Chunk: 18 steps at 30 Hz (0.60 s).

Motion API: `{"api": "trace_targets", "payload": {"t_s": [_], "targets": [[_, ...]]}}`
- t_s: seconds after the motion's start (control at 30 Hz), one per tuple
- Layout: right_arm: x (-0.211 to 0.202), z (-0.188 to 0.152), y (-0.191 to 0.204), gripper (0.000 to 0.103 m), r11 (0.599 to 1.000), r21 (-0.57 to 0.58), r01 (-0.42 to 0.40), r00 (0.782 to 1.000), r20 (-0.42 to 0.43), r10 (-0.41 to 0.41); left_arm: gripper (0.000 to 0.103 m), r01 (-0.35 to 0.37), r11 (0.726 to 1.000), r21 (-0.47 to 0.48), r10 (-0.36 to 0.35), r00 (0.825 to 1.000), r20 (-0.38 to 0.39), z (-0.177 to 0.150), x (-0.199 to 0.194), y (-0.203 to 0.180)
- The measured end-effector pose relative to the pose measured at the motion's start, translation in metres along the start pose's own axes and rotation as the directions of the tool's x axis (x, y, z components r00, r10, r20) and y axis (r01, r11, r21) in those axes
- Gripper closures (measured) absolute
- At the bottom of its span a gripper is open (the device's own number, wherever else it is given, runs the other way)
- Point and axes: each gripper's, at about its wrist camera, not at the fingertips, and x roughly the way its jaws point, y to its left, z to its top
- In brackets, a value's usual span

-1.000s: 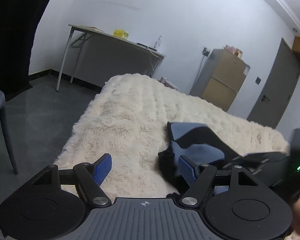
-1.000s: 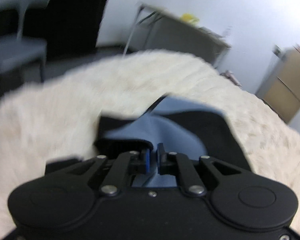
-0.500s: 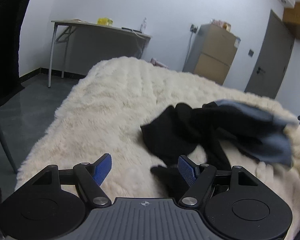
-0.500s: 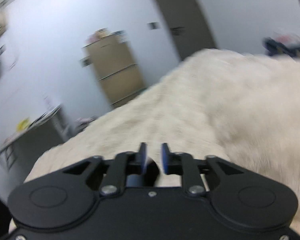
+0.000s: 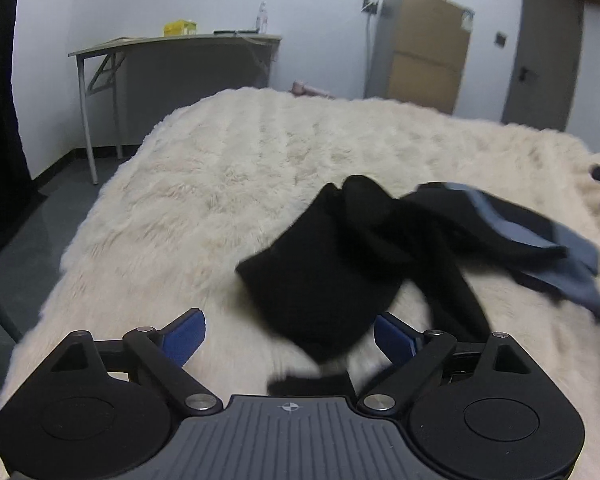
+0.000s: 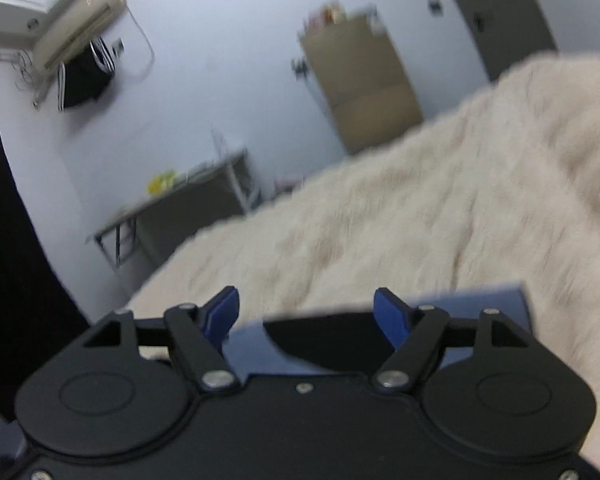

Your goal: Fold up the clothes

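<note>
Garment (image 5: 340, 264): black and blue, crumpled lower centre on cream blanket (image 5: 220, 184). Left gripper (image 5: 288, 334), right gripper (image 6: 306, 314): jaws just opening, released, empty. Advice: spread flat before folding.

A plain room: fluffy bed (image 5: 228, 184), folding table (image 5: 172, 46), air conditioner (image 6: 80, 20).

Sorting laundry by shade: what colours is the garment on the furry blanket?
Mostly black with blue-grey panels, the garment shows best in the left wrist view.

Cream shaggy blanket (image 5: 228, 184), grey folding table (image 5: 172, 42) by white wall, yellow box (image 5: 180, 27) and bottle (image 5: 262, 20) on it, tan cabinet (image 5: 424, 56), grey door (image 5: 548, 44), wall air conditioner (image 6: 80, 16)
</note>
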Motion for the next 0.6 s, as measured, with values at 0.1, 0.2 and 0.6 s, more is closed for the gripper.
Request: {"api": "trace_targets", "payload": {"t_s": [0.1, 0.2, 0.6], "targets": [[0.009, -0.003, 0.003, 0.030, 1.000, 0.003, -0.011, 1.000, -0.022, 0.011, 0.045, -0.029, 0.997, -0.075, 0.021, 0.994, -0.103, 0.018, 0.040, -0.003], [0.013, -0.002, 0.004, 0.030, 1.000, -0.013, -0.014, 1.000, -0.024, 0.014, 0.100, -0.071, 0.997, -0.005, 0.070, 0.992, -0.103, 0.035, 0.041, -0.013], [0.020, 0.006, -0.007, 0.030, 0.998, 0.058, -0.032, 0.999, -0.022, 0.033, 0.077, -0.293, 0.952, -0.092, 0.306, 0.924, 0.228, 0.141, -0.084, 0.066]]}}
